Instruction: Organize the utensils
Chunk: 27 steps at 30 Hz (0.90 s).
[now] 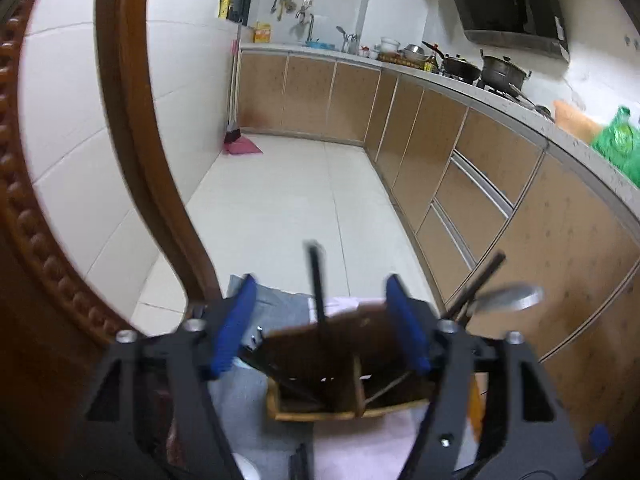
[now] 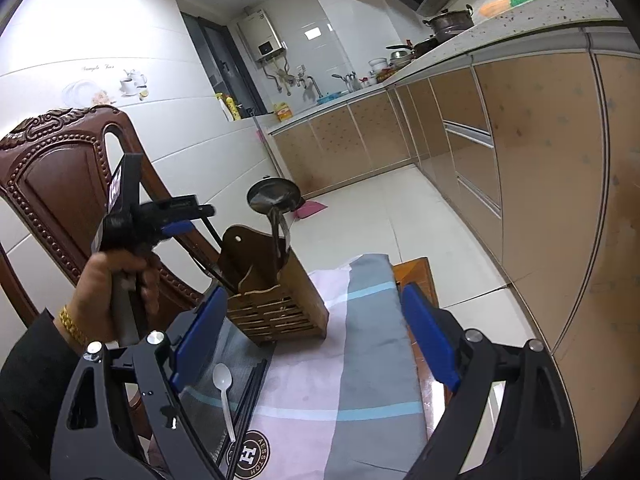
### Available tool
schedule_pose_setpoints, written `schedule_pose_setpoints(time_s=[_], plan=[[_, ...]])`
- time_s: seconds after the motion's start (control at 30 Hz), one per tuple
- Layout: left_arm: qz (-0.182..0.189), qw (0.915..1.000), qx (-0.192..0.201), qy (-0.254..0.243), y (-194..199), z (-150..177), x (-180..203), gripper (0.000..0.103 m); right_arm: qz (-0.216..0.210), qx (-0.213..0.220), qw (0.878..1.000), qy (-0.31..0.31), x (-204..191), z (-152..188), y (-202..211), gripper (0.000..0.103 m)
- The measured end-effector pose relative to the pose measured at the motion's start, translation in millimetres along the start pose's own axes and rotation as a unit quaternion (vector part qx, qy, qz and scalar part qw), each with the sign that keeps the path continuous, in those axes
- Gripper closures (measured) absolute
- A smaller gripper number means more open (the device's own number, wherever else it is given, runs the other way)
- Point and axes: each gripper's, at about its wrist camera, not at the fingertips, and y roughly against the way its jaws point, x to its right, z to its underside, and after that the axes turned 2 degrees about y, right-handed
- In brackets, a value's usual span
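Observation:
A wooden utensil holder (image 1: 340, 376) (image 2: 276, 300) stands on a pink and grey cloth (image 2: 360, 360). A metal ladle (image 2: 272, 196) (image 1: 508, 298) and dark chopsticks (image 1: 480, 280) stick up from it. My left gripper (image 1: 322, 328) (image 2: 196, 216) is open just above the holder's left compartment. A black chopstick (image 1: 318, 280) stands between its blue fingers, which do not press on it. My right gripper (image 2: 316, 336) is open and empty, low over the cloth in front of the holder. On the cloth lie a white plastic spoon (image 2: 224, 392) and black chopsticks (image 2: 250, 400).
A carved wooden chair back (image 2: 52, 180) (image 1: 132, 120) rises close on the left. A person's hand (image 2: 116, 280) holds the left gripper. Kitchen cabinets (image 2: 540, 160) and a speckled counter (image 2: 520, 20) run along the right, over a tiled floor (image 1: 300, 200).

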Motion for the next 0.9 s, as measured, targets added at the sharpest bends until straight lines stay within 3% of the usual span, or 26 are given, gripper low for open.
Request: schedule_pose_setpoints(time_s=[0.13, 0.23, 0.33, 0.43, 0.5, 0.63, 0.7, 0.9], plan=[[0.004, 0.9995, 0.017, -0.027, 45.1, 27.2, 2.2, 0.027, -0.004, 0.003, 1.0, 0.004, -2.6, -0.4, 3.8, 0.016], [-0.027, 0.998, 0.029, -0.049, 85.4, 66.7, 0.6, 0.023, -0.01, -0.005, 1.0, 0.009, -5.2, 1.2, 5.3, 0.016], [-0.042, 0.9978, 0.002, -0.051, 99.8, 108.7, -6.7, 0.023, -0.015, -0.011, 1.0, 0.015, -9.7, 4.9, 6.1, 0.016], [-0.051, 0.9967, -0.042, -0.047, 91.9, 150.1, -17.1, 0.023, -0.019, -0.018, 0.999, 0.021, -16.1, 8.6, 5.9, 0.016], [-0.055, 0.9951, -0.079, -0.022, 76.3, 170.7, -28.0, 0.039, -0.025, -0.028, 0.999, 0.027, -22.2, 12.4, 3.9, 0.016], [-0.068, 0.9907, -0.118, 0.007, 56.2, 203.0, -54.3, 0.051, -0.026, -0.047, 0.997, 0.047, -33.4, 21.2, -1.3, 0.016], [-0.074, 0.9881, -0.134, 0.015, 44.3, 208.3, -58.9, 0.057, -0.017, -0.06, 0.996, 0.062, -38.0, 25.8, -7.0, 0.016], [-0.083, 0.9837, -0.156, 0.034, 6.4, 207.1, -63.1, 0.062, -0.01, -0.109, 0.991, 0.076, -43.2, 41.4, -32.4, 0.016]])
